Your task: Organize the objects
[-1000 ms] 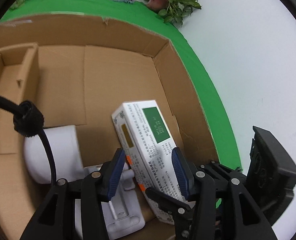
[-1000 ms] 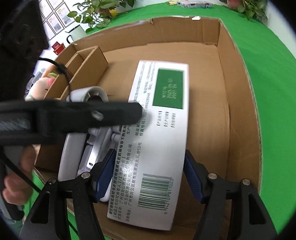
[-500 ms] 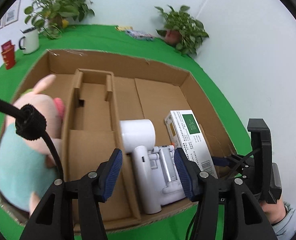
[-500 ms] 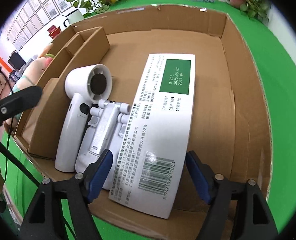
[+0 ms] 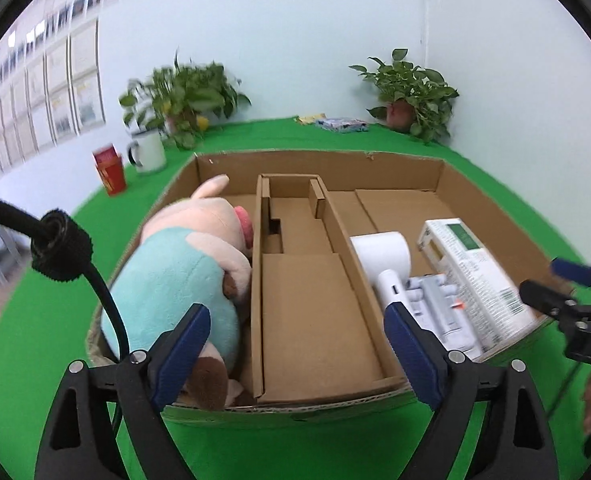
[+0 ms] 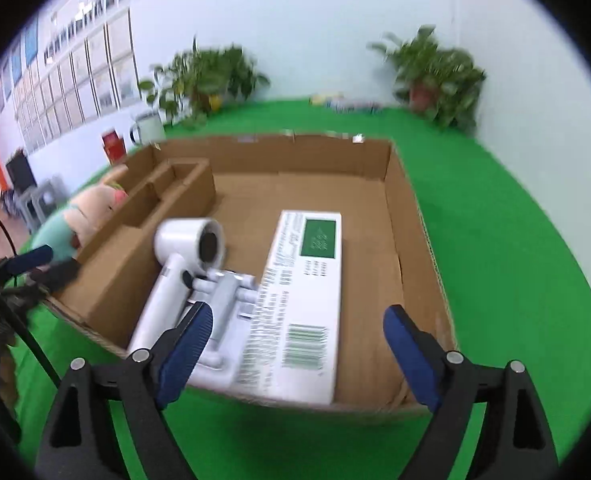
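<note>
A cardboard box (image 5: 319, 156) (image 6: 295, 152) with dividers stands on the green cloth. Its left compartment holds a plush pig (image 5: 175, 272) (image 6: 91, 204) in a teal shirt. In the right compartment lie a white hair dryer (image 5: 383, 252) (image 6: 183, 240), its grey-white attachment tray (image 5: 435, 300) (image 6: 227, 300) and a white medicine box (image 5: 475, 276) (image 6: 307, 288) with a green label. My left gripper (image 5: 295, 336) hovers before the middle compartment, jaws opening, nothing between them. My right gripper (image 6: 297, 336) hovers at the near edge over the medicine box, jaws opening, pads clear of it.
Two potted plants (image 5: 187, 96) (image 5: 411, 92) stand at the back wall, with a white mug (image 5: 147, 152) and a red carton (image 5: 109, 168) at the back left. Flat packets (image 5: 339, 124) lie at the far edge. Green cloth (image 5: 495, 184) surrounds the box.
Both grippers let go of the medicine box and drew back out of the cardboard box. The left one swung left to face the middle compartment. Both pairs of jaws stand wider.
</note>
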`<move>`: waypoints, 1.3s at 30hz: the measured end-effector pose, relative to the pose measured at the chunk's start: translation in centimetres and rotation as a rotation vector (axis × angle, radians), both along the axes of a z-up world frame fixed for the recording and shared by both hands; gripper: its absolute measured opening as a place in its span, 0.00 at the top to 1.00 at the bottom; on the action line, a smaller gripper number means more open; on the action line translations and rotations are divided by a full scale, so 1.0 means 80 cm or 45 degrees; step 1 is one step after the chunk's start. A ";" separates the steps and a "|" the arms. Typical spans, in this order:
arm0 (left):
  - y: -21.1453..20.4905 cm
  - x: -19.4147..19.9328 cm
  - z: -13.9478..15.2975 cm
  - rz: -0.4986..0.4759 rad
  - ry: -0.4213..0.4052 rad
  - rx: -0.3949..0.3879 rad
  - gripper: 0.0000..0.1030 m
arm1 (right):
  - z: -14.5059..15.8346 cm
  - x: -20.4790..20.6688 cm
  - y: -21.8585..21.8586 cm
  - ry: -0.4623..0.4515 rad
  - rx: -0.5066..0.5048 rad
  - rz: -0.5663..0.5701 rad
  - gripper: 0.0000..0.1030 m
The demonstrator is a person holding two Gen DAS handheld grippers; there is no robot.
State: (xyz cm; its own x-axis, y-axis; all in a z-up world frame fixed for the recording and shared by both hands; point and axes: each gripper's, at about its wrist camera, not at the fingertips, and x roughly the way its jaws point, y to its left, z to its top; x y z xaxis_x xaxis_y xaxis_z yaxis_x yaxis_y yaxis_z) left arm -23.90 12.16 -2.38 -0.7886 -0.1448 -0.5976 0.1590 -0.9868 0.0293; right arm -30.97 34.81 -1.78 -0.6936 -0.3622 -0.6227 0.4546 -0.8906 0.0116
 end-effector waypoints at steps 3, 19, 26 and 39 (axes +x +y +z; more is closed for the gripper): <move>0.023 0.003 -0.020 0.035 0.042 -0.121 0.08 | -0.009 0.021 -0.015 0.080 -0.010 -0.012 0.15; 0.026 0.004 -0.036 0.062 0.097 -0.105 0.00 | -0.035 0.042 -0.016 0.221 0.034 -0.182 0.00; 0.026 0.003 -0.036 0.062 0.092 -0.115 0.00 | -0.034 0.042 -0.016 0.221 0.034 -0.181 0.00; 0.016 -0.002 -0.040 0.026 0.077 -0.049 0.00 | -0.034 0.042 -0.016 0.220 0.032 -0.180 0.00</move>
State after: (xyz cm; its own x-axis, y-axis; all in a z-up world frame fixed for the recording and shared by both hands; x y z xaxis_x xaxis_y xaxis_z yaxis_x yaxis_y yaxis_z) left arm -24.09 13.44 -5.58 -0.8196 -0.1832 -0.5428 0.1817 -0.9817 0.0569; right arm -27.60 33.56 -4.52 -0.8335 -0.2391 -0.4980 0.3182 -0.9448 -0.0788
